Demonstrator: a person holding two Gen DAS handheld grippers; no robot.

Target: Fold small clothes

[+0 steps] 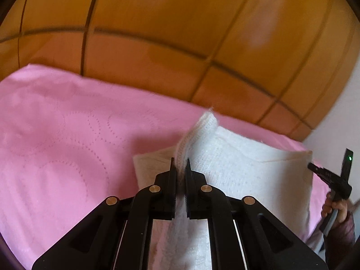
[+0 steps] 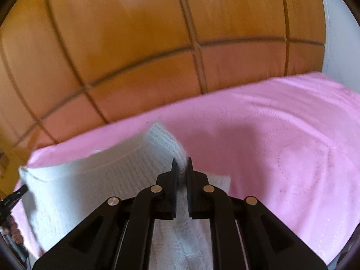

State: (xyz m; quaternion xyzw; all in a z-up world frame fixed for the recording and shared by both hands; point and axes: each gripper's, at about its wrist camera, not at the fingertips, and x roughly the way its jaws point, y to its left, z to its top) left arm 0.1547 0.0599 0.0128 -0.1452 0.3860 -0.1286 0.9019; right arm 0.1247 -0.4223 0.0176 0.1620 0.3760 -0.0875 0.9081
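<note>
We were mid-fold. The left gripper [image 1: 180, 166] and the right gripper [image 2: 181, 166] had their fingers closed, each pinching one knit edge of the white garment [image 1: 236, 164], which hung lifted between them above the pink bedspread [image 1: 56, 135]. Next we judged: carry both edges over, lay flat, release. The wooden headboard [image 1: 157, 45] stood beyond the garment.

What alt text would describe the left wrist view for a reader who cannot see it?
The left gripper is shut on a raised fold of a white knitted garment above a pink bedcover. Behind stands a wooden panelled headboard; the right gripper appears at the right edge.
</note>
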